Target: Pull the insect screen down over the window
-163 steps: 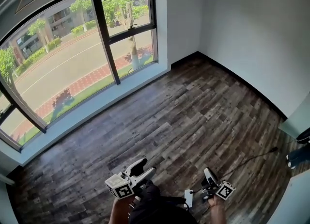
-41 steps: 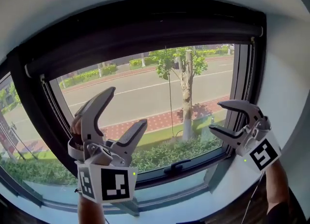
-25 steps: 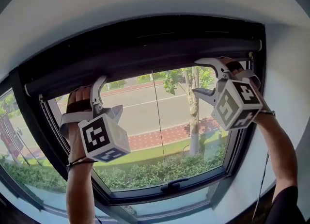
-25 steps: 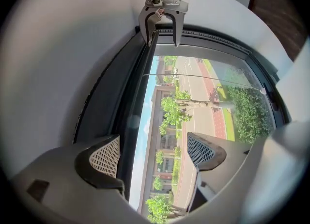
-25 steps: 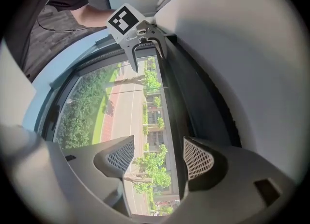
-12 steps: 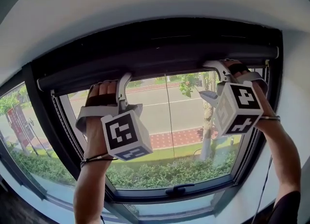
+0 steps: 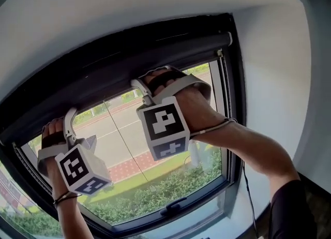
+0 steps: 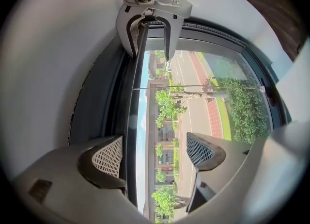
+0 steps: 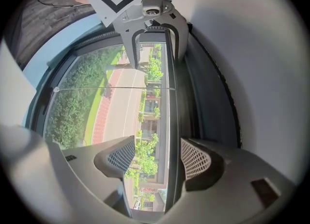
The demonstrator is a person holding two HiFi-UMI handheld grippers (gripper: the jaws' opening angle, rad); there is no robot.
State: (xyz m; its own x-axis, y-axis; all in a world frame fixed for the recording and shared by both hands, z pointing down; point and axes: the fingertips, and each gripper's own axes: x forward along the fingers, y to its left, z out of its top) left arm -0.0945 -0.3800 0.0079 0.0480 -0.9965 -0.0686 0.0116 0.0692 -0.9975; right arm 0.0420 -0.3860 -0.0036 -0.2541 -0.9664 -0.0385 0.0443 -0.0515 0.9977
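The rolled-up insect screen's dark bar runs along the top of the window. Both grippers are raised to it. My left gripper is at the lower left, and my right gripper is in the middle, with the hand above its marker cube. In the left gripper view the left gripper stands open, with the bar passing just inside its left pad. In the right gripper view the right gripper is open too, straddling the bar near its right pad. Neither pair of jaws has closed on it.
A thin pull cord hangs down the glass and ends in a small knob. The window handle sits on the lower frame. A white wall stands right of the window and the ceiling is above. Road, trees and hedge lie outside.
Both grippers rose from over the floor to the top of the window. In the last half second the view swung right, and both grippers stayed up at the bar.
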